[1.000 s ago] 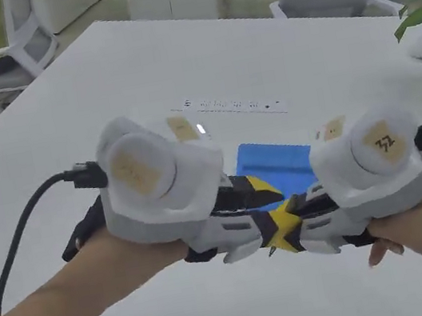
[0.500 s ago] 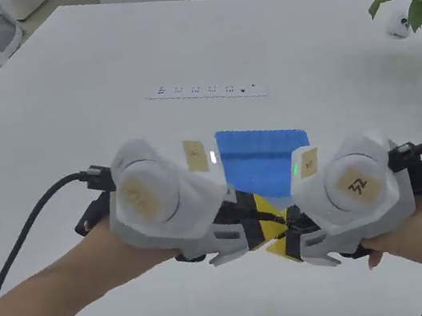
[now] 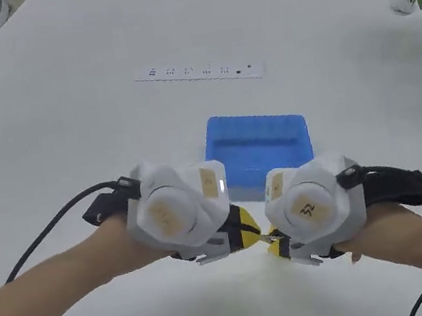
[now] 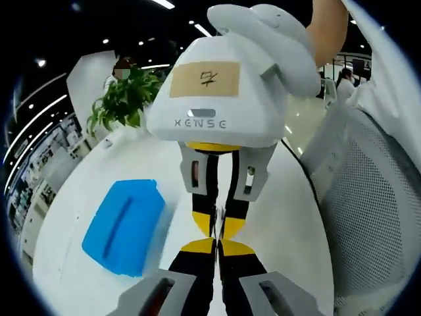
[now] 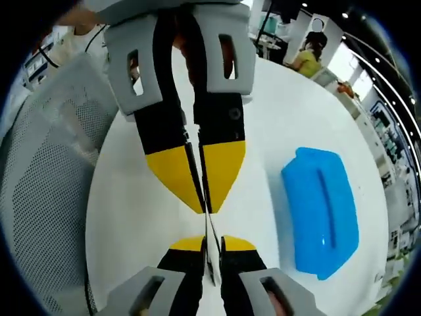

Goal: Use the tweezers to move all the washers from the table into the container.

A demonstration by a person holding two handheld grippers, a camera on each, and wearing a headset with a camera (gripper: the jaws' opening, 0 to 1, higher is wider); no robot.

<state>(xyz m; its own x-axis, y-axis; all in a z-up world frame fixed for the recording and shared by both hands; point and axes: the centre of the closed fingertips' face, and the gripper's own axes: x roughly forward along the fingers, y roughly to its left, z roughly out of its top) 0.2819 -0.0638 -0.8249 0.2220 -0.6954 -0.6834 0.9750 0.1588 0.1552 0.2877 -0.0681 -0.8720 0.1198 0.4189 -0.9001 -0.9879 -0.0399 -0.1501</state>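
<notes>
Jaws of left gripper [image 3: 247, 227] and right gripper [image 3: 276, 244] are meeting tip to tip low in the head view, both pinching shut on thin tweezers [image 5: 208, 227] running lengthwise between them. Blue container [image 3: 259, 143] is sitting just above, mid-frame.

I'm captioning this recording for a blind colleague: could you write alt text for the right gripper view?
Two tools meet tip to tip over a white table: the right tool rising from below and the left tool reaching down from above, both shut on thin metal tweezers. A blue container lies on the table to the right.
</notes>
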